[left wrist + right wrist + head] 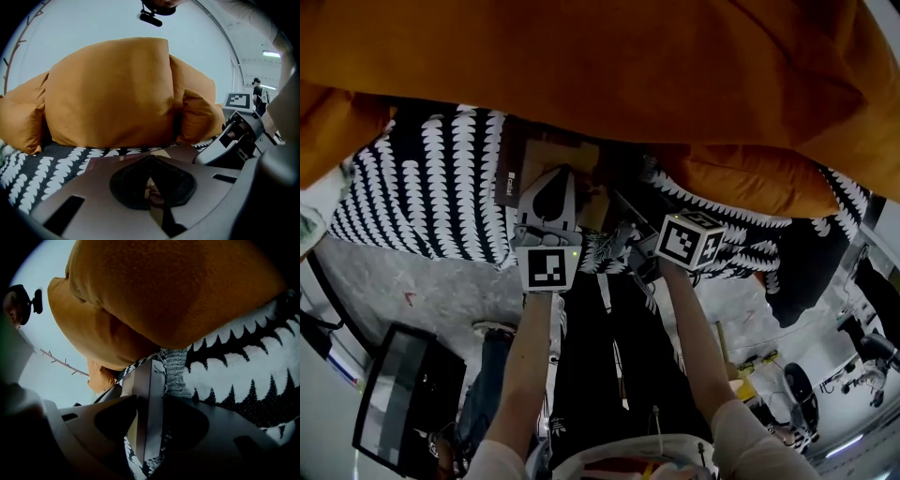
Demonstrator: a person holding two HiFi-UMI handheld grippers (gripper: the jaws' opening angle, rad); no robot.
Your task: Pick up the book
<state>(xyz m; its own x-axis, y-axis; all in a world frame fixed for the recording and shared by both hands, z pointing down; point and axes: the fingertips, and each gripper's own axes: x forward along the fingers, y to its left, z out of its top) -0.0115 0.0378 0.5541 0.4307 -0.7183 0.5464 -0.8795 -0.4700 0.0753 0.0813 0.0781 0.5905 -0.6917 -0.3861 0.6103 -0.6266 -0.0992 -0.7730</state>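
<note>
Brown and flat, the hardcover book (pixel 553 155) lies at the centre of the head view on a black bed cover with white leaf shapes (pixel 441 187). It sits just below a bulky orange duvet (pixel 600 66) that fills the top of the frame.

The left hand-held gripper (pixel 551 183) has its jaws drawn almost fully together, with only a thin slit between them. Its tips rest at the book's near edge. I cannot tell whether they pinch anything.

To its right, the right hand-held gripper (pixel 150 401) is clamped on the book (pixel 140 376). The book stands edge-on between the jaws at the centre of that gripper's view, with a fold of the patterned cover pressed against it.
</note>
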